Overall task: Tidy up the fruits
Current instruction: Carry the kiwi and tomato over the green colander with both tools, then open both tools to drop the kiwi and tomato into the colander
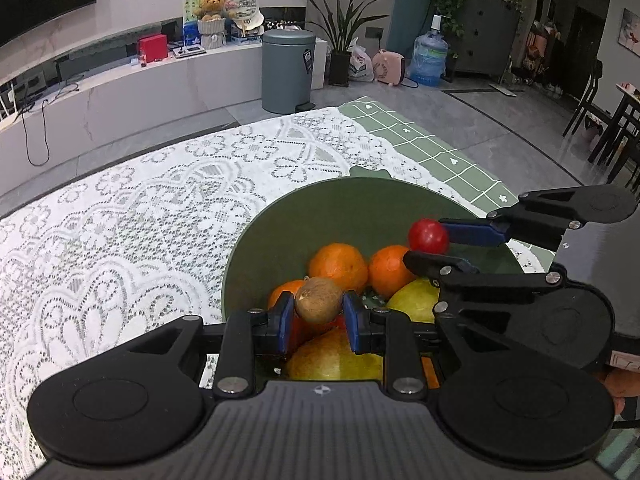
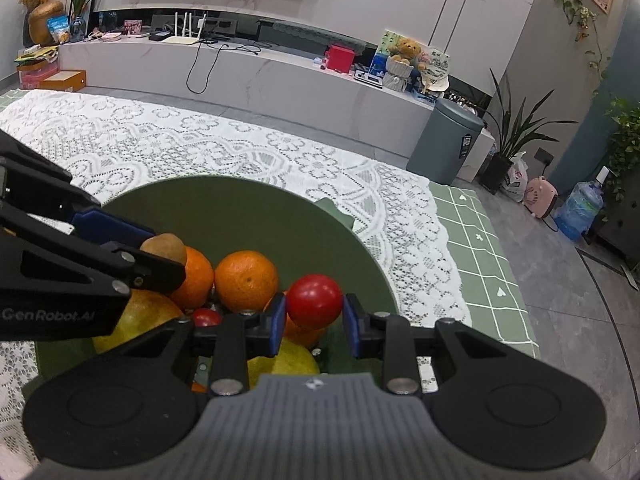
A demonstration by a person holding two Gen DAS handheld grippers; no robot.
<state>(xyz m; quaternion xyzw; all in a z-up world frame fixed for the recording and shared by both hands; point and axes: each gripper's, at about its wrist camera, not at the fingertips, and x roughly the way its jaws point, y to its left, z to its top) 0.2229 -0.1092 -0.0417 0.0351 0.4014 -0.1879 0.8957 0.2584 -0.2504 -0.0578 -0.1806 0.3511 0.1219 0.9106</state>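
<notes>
A green bowl [image 1: 280, 224] on the lace tablecloth holds oranges [image 1: 339, 265], a yellow-green pear [image 1: 416, 298] and other fruit. My left gripper [image 1: 319, 318] is shut on a brown kiwi [image 1: 319, 300], held just above the fruit pile. My right gripper [image 2: 314, 320] is shut on a red tomato [image 2: 315, 300] over the bowl [image 2: 240, 208]. In the left wrist view the right gripper [image 1: 430, 246] comes in from the right with the tomato [image 1: 428, 236]. In the right wrist view the left gripper [image 2: 160, 250] holds the kiwi [image 2: 164, 247] at left. A second small tomato [image 2: 206, 317] lies among oranges [image 2: 246, 280].
The white lace cloth [image 1: 140, 220] covers the table over a green checked cloth [image 1: 440, 152]. Beyond the table edge stand a grey bin [image 1: 287, 70], a potted plant [image 1: 340, 40], a water jug [image 1: 428, 58] and a long white TV bench [image 2: 240, 72].
</notes>
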